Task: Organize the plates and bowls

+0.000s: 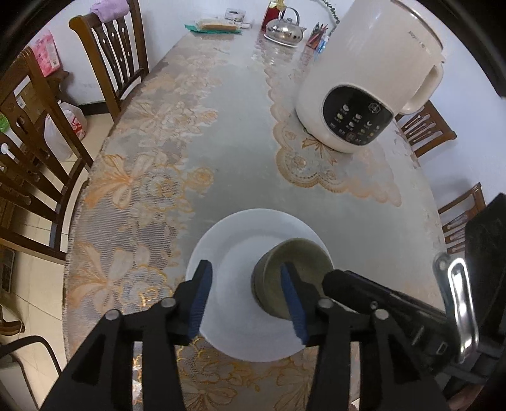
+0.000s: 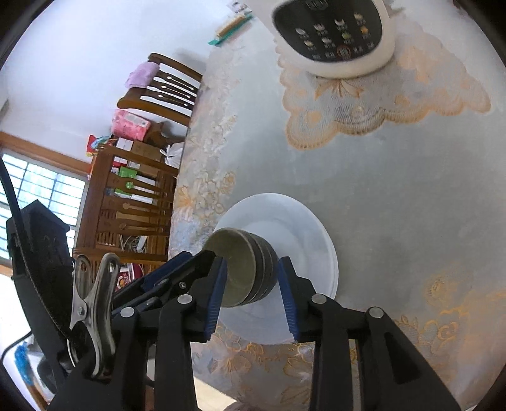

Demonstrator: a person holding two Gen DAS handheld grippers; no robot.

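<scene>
A stack of olive-green bowls (image 1: 294,253) stands on a white plate (image 1: 234,253) near the front edge of the table. My left gripper (image 1: 246,267) hangs open over the plate, its right pad in front of the bowls and nothing pressed between the pads. In the right wrist view the bowl stack (image 2: 249,265) shows between the fingers of my right gripper (image 2: 252,260). That gripper stands open around the stack, over the plate (image 2: 303,240). A finger (image 1: 348,281) of the right gripper reaches the bowls' right side. A finger (image 2: 183,262) of the left gripper lies beside them.
A big cream electric appliance (image 1: 363,79) sits on a lace mat (image 1: 332,170) behind the plate. A steel kettle (image 1: 284,28) and pencils stand at the table's far end. Wooden chairs (image 1: 114,57) line the left side. The lace cloth's edge (image 2: 183,196) drops off beside the plate.
</scene>
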